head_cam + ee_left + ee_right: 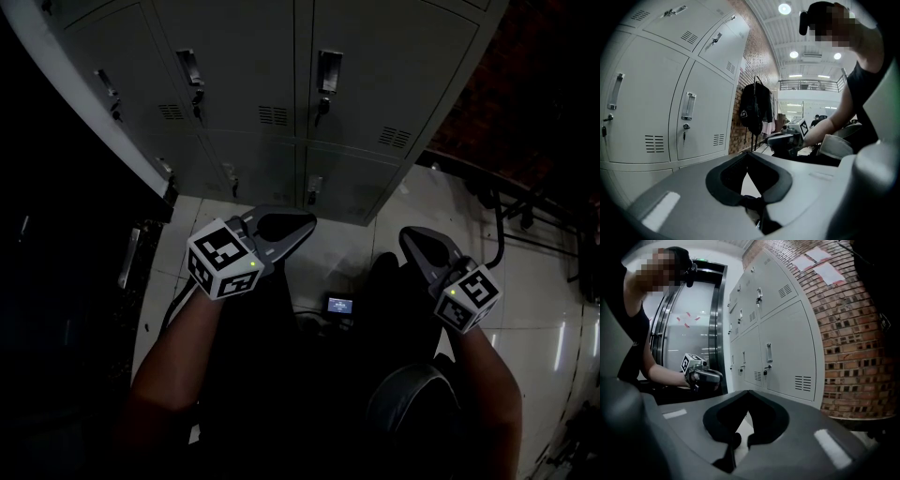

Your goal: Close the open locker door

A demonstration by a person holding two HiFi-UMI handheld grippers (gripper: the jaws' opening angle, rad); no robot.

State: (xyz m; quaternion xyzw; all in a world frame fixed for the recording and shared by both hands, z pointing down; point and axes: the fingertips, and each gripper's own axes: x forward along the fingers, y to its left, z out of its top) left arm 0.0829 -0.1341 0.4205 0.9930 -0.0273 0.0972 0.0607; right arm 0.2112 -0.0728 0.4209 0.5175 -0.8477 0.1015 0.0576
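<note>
A bank of grey lockers (281,84) stands ahead, and the doors I face are closed, with handles (328,70) near their tops. At the upper left a pale door edge (94,112) juts out at a slant; everything left of it is dark. My left gripper (305,223) hangs low in front of the lockers, shut and empty, apart from any door. My right gripper (410,234) is beside it, also shut with nothing between its jaws. In the left gripper view closed locker doors (701,112) fill the left side. The right gripper view shows the locker row (787,348) ending at a brick wall (848,343).
A small device with a lit screen (339,305) lies on the white tiled floor (525,281) between my arms. A dark rail with cables (511,202) runs along the right. A black jacket (754,110) hangs on the brick wall past the lockers.
</note>
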